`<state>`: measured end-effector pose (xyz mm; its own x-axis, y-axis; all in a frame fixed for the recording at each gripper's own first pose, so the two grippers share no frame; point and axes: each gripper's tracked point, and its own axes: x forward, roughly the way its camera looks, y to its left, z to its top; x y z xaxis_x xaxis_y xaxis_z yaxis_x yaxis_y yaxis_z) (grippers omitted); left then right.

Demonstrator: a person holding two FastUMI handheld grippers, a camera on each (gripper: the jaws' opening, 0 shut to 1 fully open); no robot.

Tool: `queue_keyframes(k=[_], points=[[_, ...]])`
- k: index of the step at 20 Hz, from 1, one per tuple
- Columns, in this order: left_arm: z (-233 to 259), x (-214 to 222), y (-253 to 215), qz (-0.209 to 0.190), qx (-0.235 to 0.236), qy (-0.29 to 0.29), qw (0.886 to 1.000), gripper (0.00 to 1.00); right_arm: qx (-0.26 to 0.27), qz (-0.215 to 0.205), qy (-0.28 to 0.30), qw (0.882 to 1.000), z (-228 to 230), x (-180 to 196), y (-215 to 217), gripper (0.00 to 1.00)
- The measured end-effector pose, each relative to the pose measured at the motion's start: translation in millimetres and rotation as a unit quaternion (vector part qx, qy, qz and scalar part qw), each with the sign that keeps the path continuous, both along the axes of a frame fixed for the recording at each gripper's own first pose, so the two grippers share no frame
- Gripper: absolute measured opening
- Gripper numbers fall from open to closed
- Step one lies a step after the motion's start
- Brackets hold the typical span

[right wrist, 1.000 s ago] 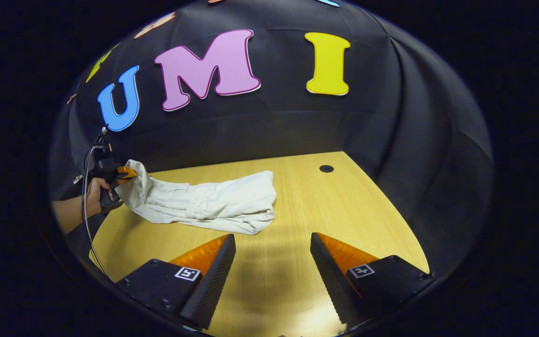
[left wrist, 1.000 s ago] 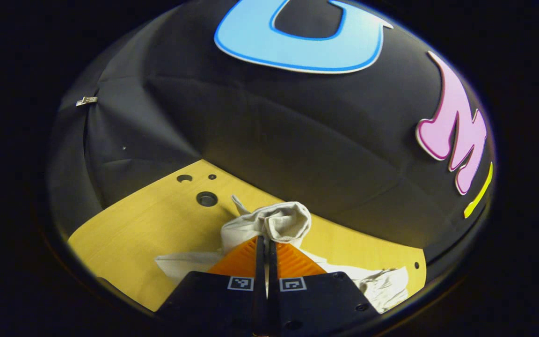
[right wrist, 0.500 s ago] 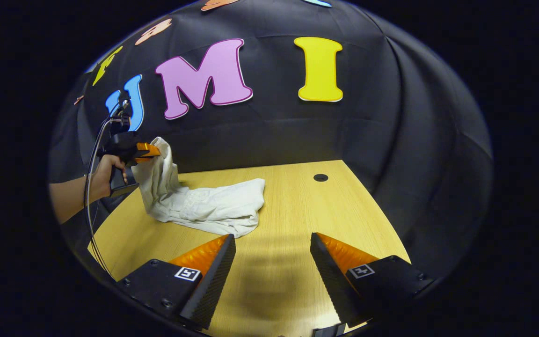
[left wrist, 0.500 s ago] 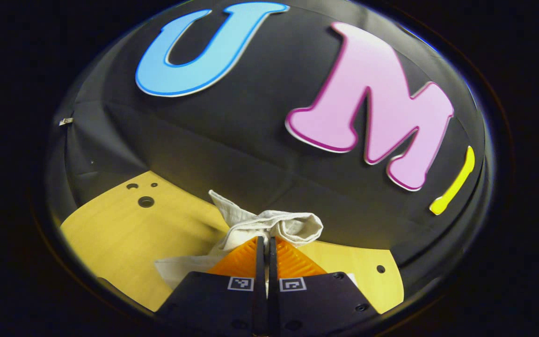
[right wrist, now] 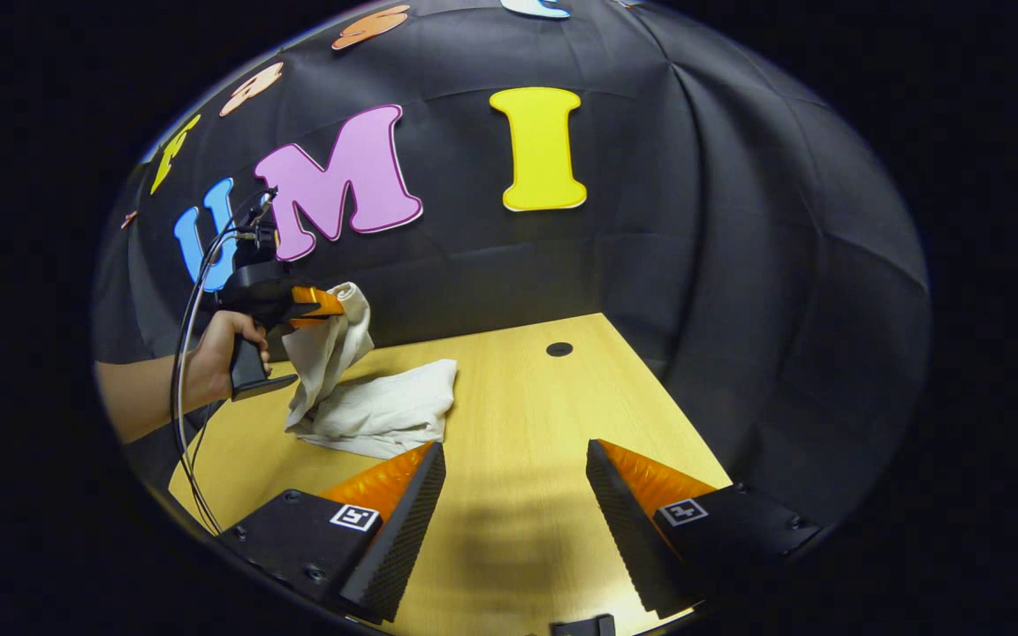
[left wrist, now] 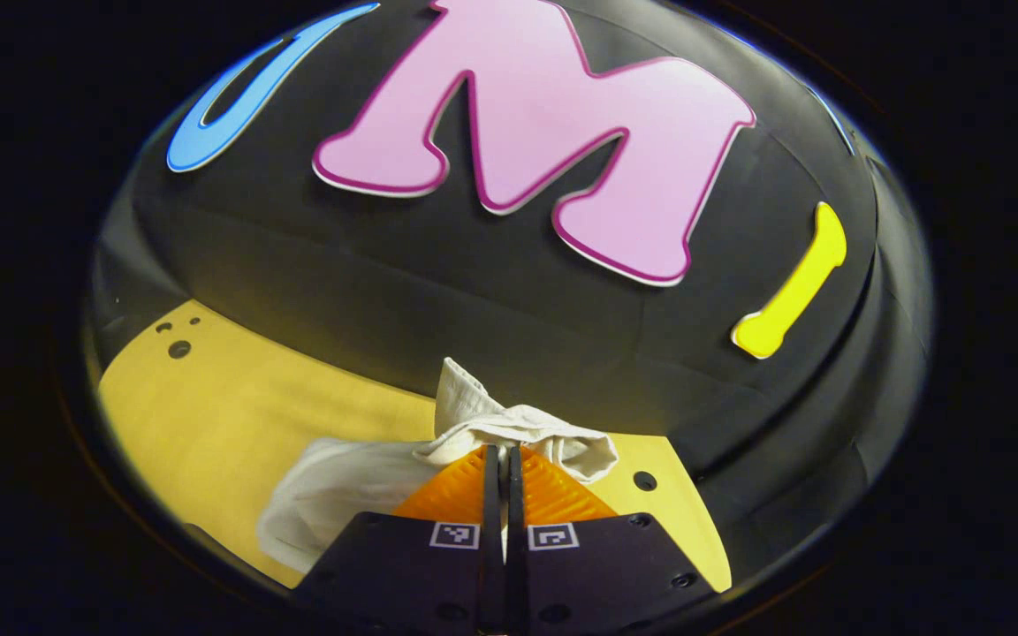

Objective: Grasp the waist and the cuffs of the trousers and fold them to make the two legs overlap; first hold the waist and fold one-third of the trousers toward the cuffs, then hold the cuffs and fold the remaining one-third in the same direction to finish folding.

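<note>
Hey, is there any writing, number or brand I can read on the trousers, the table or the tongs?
None readable.
The trousers and the table: no text that I can see.
The left tongs and the right tongs: small square coded markers, patterns, not words.

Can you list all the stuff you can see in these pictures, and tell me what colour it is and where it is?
trousers: one, off-white; partly folded on the table, one end lifted off it by the left gripper.
table: one, light yellow wood, with small dark round holes; under the trousers.
booth wall: one, black cloth; behind and around the table.
cable: dark, hanging in a loop from the left gripper.
left gripper: one; raised above the table's left side in the right gripper view, fingers closed on the trousers' end.
right gripper: one; low over the near part of the table, fingers wide apart, holding nothing.
hand: one, with bare forearm; gripping the left gripper's handle.
</note>
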<state>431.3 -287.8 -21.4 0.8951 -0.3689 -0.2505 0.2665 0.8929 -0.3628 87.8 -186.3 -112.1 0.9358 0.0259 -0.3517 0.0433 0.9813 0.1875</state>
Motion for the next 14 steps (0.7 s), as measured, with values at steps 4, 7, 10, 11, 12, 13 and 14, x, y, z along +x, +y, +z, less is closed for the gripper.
queue_keyframes(k=[4,7,10,11,12,13,14], points=[[-36,-11,-35,-0.013,0.013,0.031,0.999,0.06,-0.004,-0.013,0.002,1.000,-6,-11,-13,0.98],[-62,-31,-50,-0.030,0.029,0.052,0.998,0.11,0.019,-0.024,0.012,0.999,-20,-20,-12,0.98],[-60,-52,-34,-0.039,0.055,0.031,0.997,0.57,0.032,-0.039,0.015,0.999,-25,-30,-14,0.98],[-58,-60,-27,-0.041,0.064,0.023,0.997,0.55,0.029,-0.045,0.013,0.998,-27,-33,-15,0.98],[-55,-69,-16,-0.040,0.073,0.017,0.996,0.77,0.027,-0.050,0.012,0.998,-25,-36,-15,0.98],[-51,-78,-3,-0.036,0.080,0.010,0.996,0.84,0.024,-0.053,0.009,0.998,-23,-40,-14,0.98],[-47,-88,10,-0.031,0.083,0.002,0.996,0.84,0.022,-0.055,0.008,0.998,-22,-42,-12,0.98]])
